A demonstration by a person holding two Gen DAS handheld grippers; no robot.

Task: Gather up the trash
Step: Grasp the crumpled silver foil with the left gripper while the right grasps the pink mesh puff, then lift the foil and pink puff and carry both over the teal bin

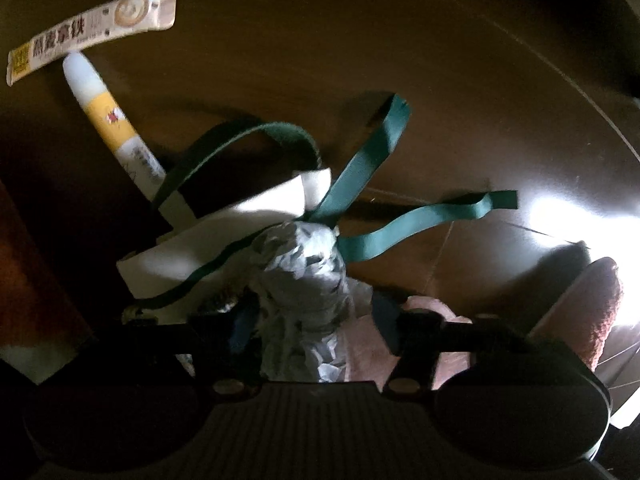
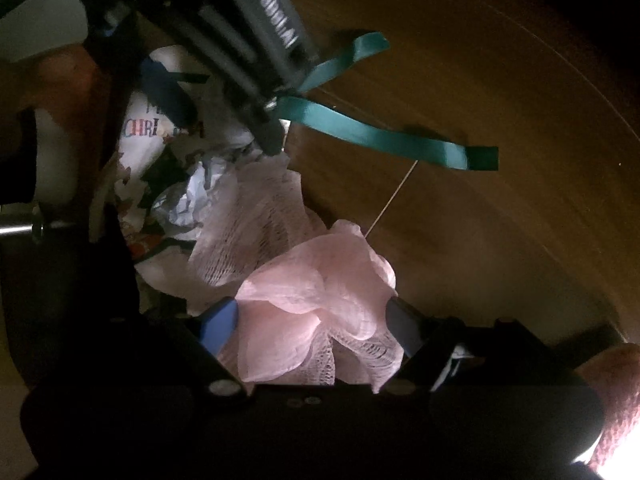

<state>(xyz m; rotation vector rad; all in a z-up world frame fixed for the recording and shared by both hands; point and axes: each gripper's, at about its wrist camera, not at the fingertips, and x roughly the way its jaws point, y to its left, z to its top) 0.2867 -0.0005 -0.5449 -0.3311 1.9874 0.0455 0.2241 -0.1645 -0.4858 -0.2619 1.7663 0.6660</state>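
Left gripper [image 1: 316, 320] half-closed around crumpled grey paper wad [image 1: 304, 272]; right gripper [image 2: 312, 320] wide astride pink mesh puff [image 2: 320, 280]; teal ribbon [image 1: 400, 224] at two o'clock.

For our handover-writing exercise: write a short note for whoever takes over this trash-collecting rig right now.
Left gripper: jaws either side of the crumpled paper wad; a firm grip cannot be confirmed.
Right gripper: open, straddling the pink mesh puff.
Teal ribbon trails from the wad, beside the white paper bag.
Coffee sachet and glue tube lie farther off on the brown table.
Done: nothing visibly collected.
Left: grip, lift and bin everything.
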